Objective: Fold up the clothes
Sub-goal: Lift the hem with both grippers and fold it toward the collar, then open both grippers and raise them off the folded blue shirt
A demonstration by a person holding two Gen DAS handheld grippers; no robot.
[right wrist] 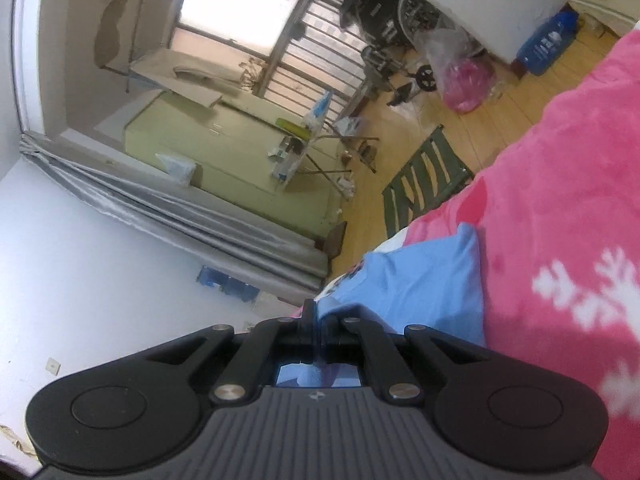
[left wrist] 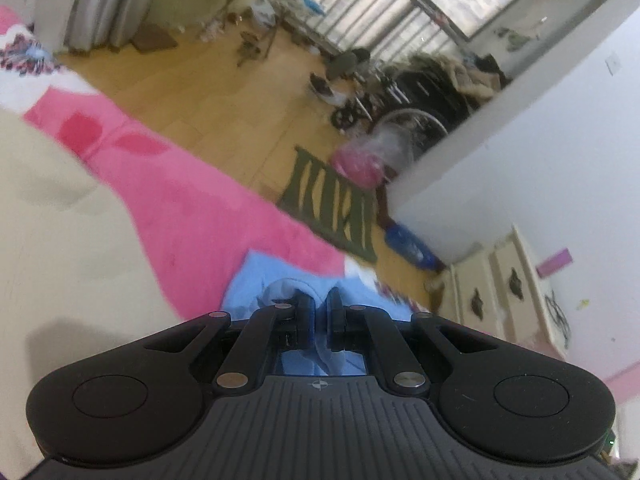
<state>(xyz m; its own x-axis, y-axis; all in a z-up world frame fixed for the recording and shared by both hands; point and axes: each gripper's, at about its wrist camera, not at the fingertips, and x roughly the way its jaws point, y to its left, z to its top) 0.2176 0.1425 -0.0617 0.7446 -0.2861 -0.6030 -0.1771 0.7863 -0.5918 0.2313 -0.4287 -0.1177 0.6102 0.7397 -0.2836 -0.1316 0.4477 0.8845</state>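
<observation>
Garment (left wrist: 256, 288) pinched in both grippers' fingertips

Both tools were matt black. The left gripper (left wrist: 319, 300) had two rounded lobes, each with a shallow disc, joined by slim link bars pinned with silver rivets, a ribbed grey deck behind them and a small cross-hair mark at its front edge. The right gripper (right wrist: 316, 312) was built the same, with an emblem there.
</observation>
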